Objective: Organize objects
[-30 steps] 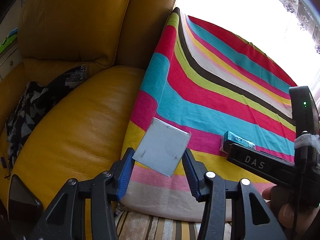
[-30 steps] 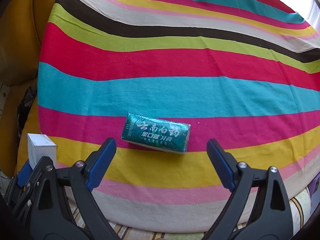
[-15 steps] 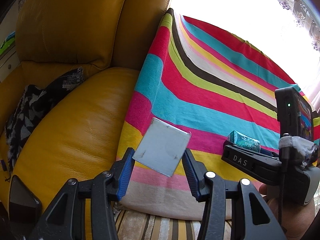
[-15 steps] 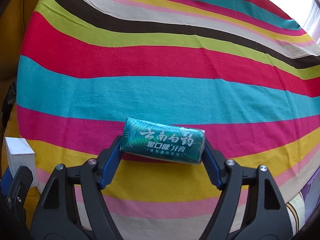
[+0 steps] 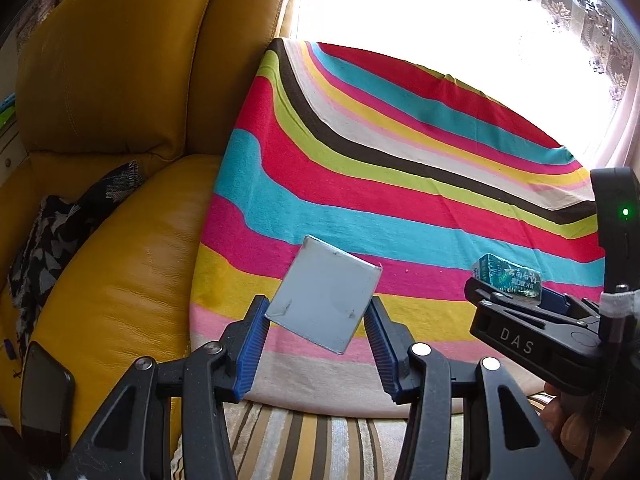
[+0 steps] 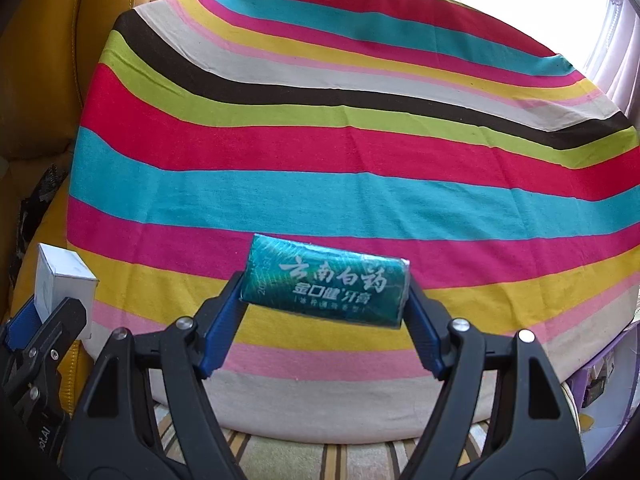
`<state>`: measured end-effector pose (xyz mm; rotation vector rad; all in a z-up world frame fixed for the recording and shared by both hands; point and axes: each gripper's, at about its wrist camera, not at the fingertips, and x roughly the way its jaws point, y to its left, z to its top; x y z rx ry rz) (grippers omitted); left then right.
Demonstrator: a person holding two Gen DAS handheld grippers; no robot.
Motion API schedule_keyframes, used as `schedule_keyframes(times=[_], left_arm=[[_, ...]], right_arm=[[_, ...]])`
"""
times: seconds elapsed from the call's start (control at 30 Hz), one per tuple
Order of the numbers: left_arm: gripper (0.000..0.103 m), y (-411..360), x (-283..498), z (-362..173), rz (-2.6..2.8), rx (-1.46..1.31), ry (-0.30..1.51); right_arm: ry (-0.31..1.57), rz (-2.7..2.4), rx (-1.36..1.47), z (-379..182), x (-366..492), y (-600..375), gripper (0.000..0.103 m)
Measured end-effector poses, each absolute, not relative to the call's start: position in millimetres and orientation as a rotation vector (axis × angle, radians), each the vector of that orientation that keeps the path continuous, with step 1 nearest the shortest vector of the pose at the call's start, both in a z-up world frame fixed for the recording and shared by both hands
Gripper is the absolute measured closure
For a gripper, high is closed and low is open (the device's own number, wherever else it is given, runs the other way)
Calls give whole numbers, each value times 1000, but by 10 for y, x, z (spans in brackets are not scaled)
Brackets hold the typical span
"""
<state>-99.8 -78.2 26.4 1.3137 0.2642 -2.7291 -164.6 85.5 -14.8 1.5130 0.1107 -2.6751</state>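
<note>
The small teal rectangular toothpaste box with white Chinese lettering sits in the right-wrist view at about six o'clock of the frame, lifted clear of the bright multicoloured striped cloth that fills the view behind it. The right gripper pinches this box by its two short ends, one blue-padded finger pressed against each end, the jaws narrowed to the box's length. The box lies crosswise, slightly tilted, its lettered face turned to the camera. At nine o'clock a small white cardboard box shows between the blue pads of the other tool. Mustard-yellow leather sofa cushions rise at ten o'clock.

In the left-wrist view, the white box appears as a pale grey-white square face, tilted, at six o'clock. The left gripper clamps it from both sides, its ribbed blue fingers against the box's lower edges, the jaws only as far apart as the box is wide. At three o'clock the right gripper holds the teal box above the cloth, well apart from the white one. The yellow sofa occupies nine to eleven o'clock, with a black-and-white patterned fabric draped on it and a dark phone lying at seven o'clock on the armrest.
</note>
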Motion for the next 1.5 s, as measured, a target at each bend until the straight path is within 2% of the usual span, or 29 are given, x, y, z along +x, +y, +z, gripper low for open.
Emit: schedule_keyframes(times=[0.43, 0.7, 0.83, 1.07, 1.1, 1.17, 1.23, 1.3, 1.37, 1.5], left_arm=[[53, 289, -824, 401, -2928, 1420, 122], [53, 1357, -594, 486, -3111, 1557, -26], [53, 2031, -428, 486, -3209, 1735, -71], [52, 3117, -3, 474, -3341, 1938, -290], [50, 3218, 45, 468, -3351, 1961, -316], [27, 3360, 128, 448, -3350, 2027, -333], [20, 3415, 179, 440, -3336, 2069, -343], [17, 3442, 251, 454, -3322, 2063, -382], [2, 3461, 288, 457, -3300, 2117, -395], [0, 3450, 340, 454, -3270, 2189, -367]], right_arm=[[65, -2807, 1448, 254, -1011, 1809, 26], [-11, -2958, 1496, 417, -464, 2830, 26], [-81, -3056, 1555, 463, -46, 3442, 26], [-142, -3267, 1697, 409, 671, 4484, 26], [-159, -3275, 1717, 385, 742, 4589, 25], [-216, -3291, 1743, 340, 879, 4771, 24], [-289, -3289, 1766, 307, 977, 4907, 14], [-330, -3294, 1758, 303, 1062, 4985, 14], [-343, -3296, 1755, 300, 1123, 5022, 14], [-373, -3289, 1749, 293, 1185, 5006, 14]])
